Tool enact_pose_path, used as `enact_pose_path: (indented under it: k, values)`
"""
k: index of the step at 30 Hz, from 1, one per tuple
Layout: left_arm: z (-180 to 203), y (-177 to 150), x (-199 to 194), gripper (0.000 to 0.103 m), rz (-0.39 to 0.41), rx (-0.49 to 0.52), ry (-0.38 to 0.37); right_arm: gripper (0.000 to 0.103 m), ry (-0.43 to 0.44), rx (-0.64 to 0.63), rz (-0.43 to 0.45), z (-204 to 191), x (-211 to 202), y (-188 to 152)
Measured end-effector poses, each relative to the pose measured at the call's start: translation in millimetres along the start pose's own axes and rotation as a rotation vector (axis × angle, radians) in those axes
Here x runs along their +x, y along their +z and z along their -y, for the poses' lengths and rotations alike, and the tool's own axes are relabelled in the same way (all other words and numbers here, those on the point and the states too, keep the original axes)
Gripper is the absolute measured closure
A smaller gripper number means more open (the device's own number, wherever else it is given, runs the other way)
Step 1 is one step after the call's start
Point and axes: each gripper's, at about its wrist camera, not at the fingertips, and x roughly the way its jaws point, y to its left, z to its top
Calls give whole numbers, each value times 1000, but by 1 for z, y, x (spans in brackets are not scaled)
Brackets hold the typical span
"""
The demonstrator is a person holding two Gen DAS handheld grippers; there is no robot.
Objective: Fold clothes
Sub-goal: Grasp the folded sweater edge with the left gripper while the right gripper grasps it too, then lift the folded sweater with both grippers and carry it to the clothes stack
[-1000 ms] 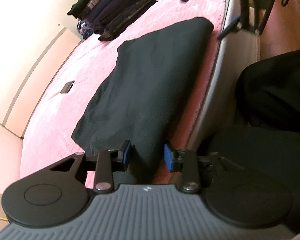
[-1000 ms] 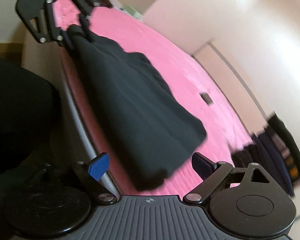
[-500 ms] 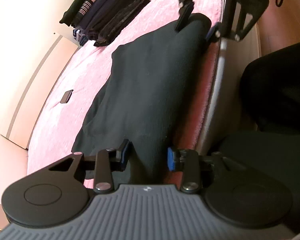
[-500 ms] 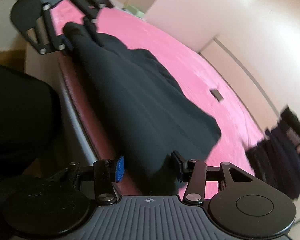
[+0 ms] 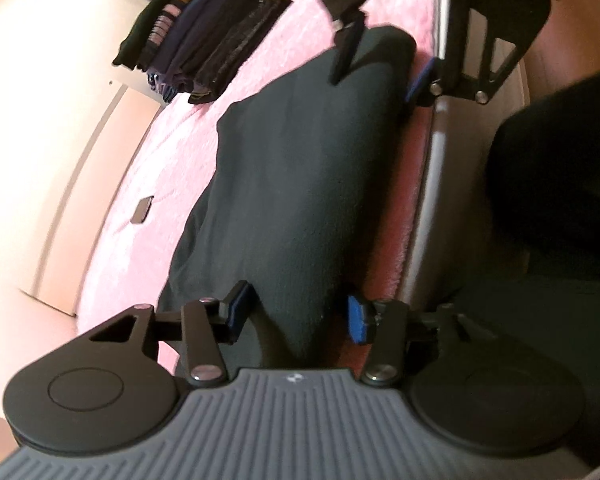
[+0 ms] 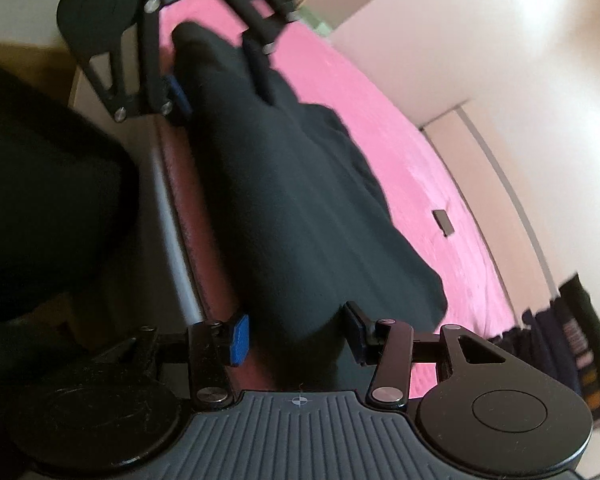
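Both grippers sit at opposite ends of the dark garment (image 5: pixel 300 168), each straddling a corner of its near edge. Left gripper (image 5: pixel 298 314) has its blue-padded jaws partly open, cloth lying between them with a visible gap on either side, so it grips nothing yet; the right gripper (image 6: pixel 296 334) stands the same way, half spread around the fabric without pinching it.

That garment lies flat along the near side of the pink bed cover (image 5: pixel 112 216), just beside the reddish mattress edge (image 5: pixel 400 208). It looks soft, limp and light, a thick knit that will sag and drape once lifted, so it wants taking at the two corners together, pinching all layers, or the fold will slide apart. Its nap should give the pads decent friction.

Farther off, well apart from the work, a stack of folded clothes (image 5: pixel 196 36) rests at the far end of the bed, and a small dark rectangular object (image 5: pixel 142 210) lies on the cover. Pale walls close the room behind. A person's dark-clothed leg (image 5: pixel 552 168) stands beside the bed frame.
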Motion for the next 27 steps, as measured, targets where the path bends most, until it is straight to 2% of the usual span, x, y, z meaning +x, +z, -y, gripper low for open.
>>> enact_pose_path:
  k: [2, 3, 5, 7, 9, 12, 14, 19, 27]
  values:
    - [4, 2, 4, 56, -32, 59, 28, 59, 0, 0, -2, 3, 1, 2]
    - [5, 1, 6, 56, -53, 89, 47, 75, -9, 17, 5, 8, -3, 3]
    - [8, 0, 10, 60, -100, 139, 86, 78, -38, 63, 30, 21, -15, 7]
    - [8, -4, 16, 64, -130, 164, 111, 78, -62, 98, 47, 31, -24, 10]
    - [6, -4, 21, 73, -136, 150, 98, 78, -61, 75, 37, 25, -21, 7]
    - [5, -4, 24, 79, -139, 138, 82, 77, -58, 32, 20, 12, -14, 1]
    - [1, -5, 23, 80, -135, 103, 73, 74, -55, 27, 16, 5, -13, -1]
    - [-23, -2, 23, 81, -130, -54, 17, 74, -62, -12, 15, -7, -11, -3]
    - [-16, 2, 22, 81, -130, -27, 28, 74, -123, -188, -6, -20, -2, -20]
